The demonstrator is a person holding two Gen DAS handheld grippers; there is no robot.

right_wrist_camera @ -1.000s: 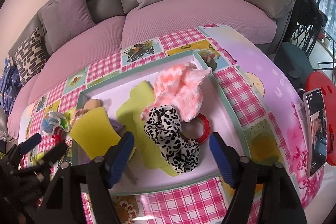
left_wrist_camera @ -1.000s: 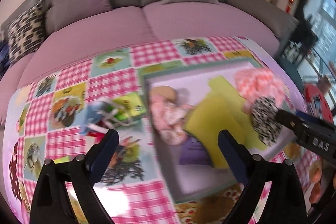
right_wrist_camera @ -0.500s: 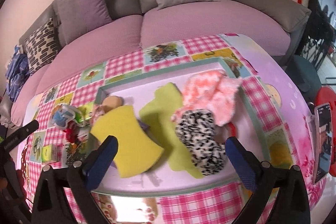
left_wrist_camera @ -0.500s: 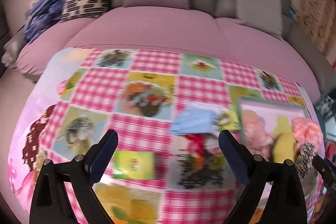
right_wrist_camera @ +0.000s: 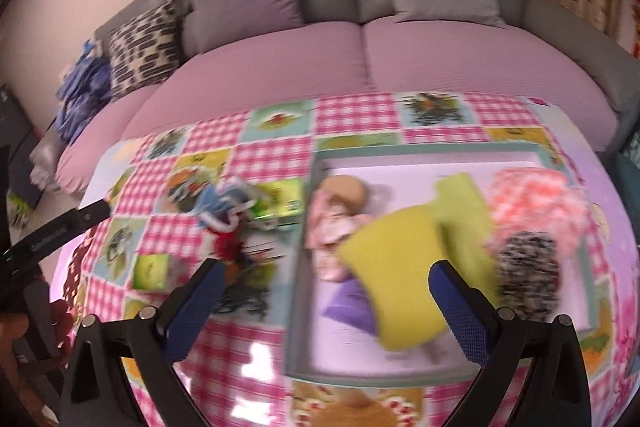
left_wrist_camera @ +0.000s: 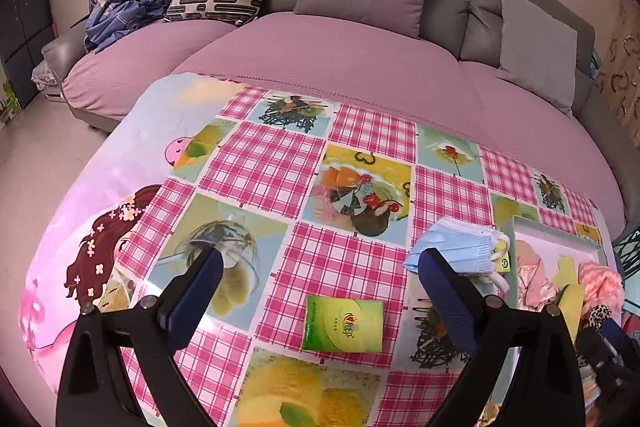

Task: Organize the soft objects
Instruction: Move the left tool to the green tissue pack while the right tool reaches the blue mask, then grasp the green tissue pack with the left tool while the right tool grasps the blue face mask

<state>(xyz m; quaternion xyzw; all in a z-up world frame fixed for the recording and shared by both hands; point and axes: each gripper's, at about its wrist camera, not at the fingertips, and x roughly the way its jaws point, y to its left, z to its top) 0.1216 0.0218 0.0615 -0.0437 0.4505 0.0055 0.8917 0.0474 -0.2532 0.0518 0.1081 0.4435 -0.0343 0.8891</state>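
A green-rimmed tray (right_wrist_camera: 304, 267) on the patterned tablecloth holds a yellow sponge (right_wrist_camera: 396, 267), a green cloth (right_wrist_camera: 464, 219), a pink fluffy cloth (right_wrist_camera: 536, 199), a leopard scrunchie (right_wrist_camera: 528, 267), a pink doll (right_wrist_camera: 332, 223) and a purple item (right_wrist_camera: 352, 307). A blue face mask (left_wrist_camera: 460, 251) and a green tissue pack (left_wrist_camera: 344, 323) lie on the table left of the tray (left_wrist_camera: 516, 227). My left gripper (left_wrist_camera: 316, 291) is open and empty above the tissue pack. My right gripper (right_wrist_camera: 324, 303) is open and empty above the tray's left side.
A purple and grey sofa (left_wrist_camera: 360, 67) with cushions runs behind the table. A second green pack (right_wrist_camera: 280, 203) and a red item (right_wrist_camera: 226, 247) lie by the mask (right_wrist_camera: 224, 199). The left gripper's finger (right_wrist_camera: 60, 227) shows at the left edge of the right wrist view.
My left gripper has swung left from over the tray to the table's left part. My right gripper has shifted left, and the right wrist view is blurred by motion.
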